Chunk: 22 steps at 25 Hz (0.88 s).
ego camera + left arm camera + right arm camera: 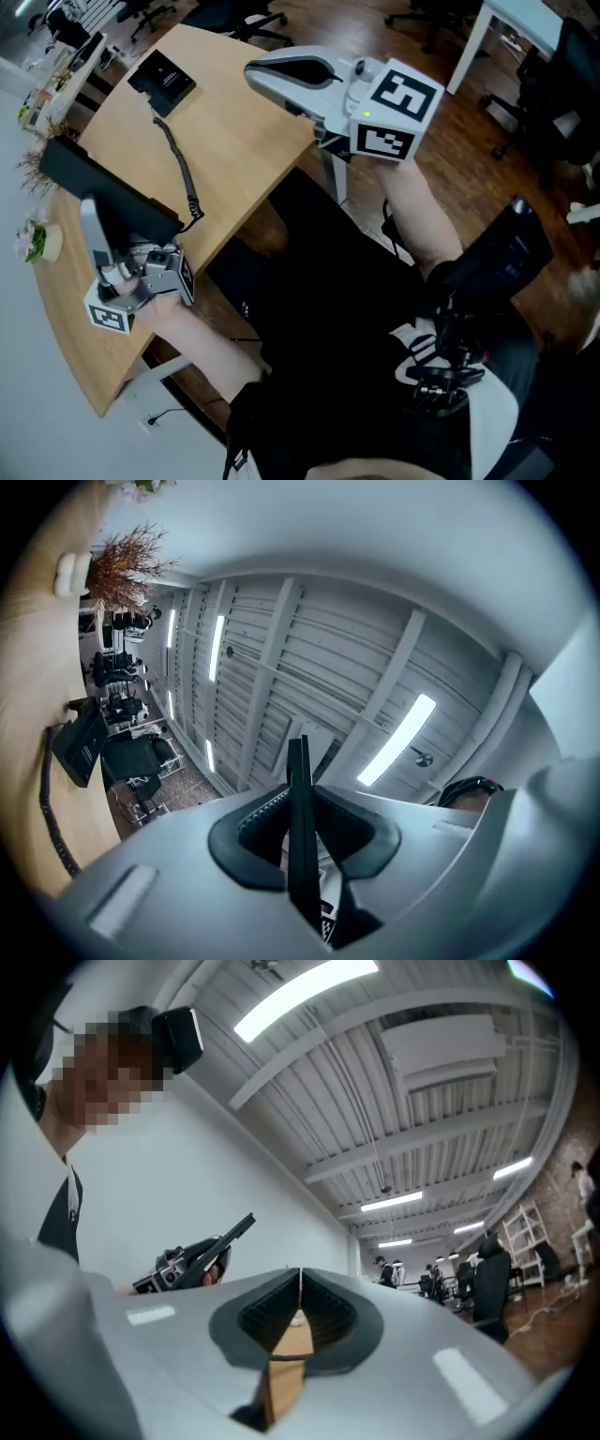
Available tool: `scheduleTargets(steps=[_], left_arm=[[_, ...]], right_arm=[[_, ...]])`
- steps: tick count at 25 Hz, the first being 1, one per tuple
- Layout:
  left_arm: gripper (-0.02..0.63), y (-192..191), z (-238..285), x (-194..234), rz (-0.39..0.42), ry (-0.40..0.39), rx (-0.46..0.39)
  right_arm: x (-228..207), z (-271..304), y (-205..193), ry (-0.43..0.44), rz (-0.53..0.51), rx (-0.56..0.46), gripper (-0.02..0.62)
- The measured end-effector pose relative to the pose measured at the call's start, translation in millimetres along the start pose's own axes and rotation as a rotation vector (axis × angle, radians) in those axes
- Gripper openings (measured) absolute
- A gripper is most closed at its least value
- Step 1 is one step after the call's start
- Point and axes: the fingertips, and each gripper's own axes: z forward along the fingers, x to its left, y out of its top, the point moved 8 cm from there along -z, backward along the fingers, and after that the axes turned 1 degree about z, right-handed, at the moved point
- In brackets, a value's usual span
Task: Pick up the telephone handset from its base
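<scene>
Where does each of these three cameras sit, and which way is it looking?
Head view: on the person's head, looking steeply down at the wooden desk; both forearms, the left gripper and the right gripper show.
Left gripper view: on the left gripper, pointing up at the ceiling; its jaws clamp the handset.
Right gripper view: on the right gripper, facing the white wall and ceiling; its jaws are shut and empty.
Shared: head and right gripper views both show the left gripper holding the handset.
</scene>
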Motion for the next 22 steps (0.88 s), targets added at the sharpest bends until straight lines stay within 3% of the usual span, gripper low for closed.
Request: scheduleTargets(steps=[11, 17, 22], left_arm=[[0.08, -52.0, -16.3, -70.1, 0.013, 0.026, -0.005], [0.08, -70.0, 0.2, -74.4, -0.04, 0.008, 0.022], [0.08, -71.2, 6.9, -81.3, 0.003, 0.043, 0.026]], right_arm=[[61.4, -59.5, 24.0, 0.079, -0.077, 0.064, 0.009], [77.6, -84.4, 77.4, 0.044, -0.159, 0.011, 0.004], [81.3, -91.4, 90.6, 0.064, -0.252, -0.068, 0.003]])
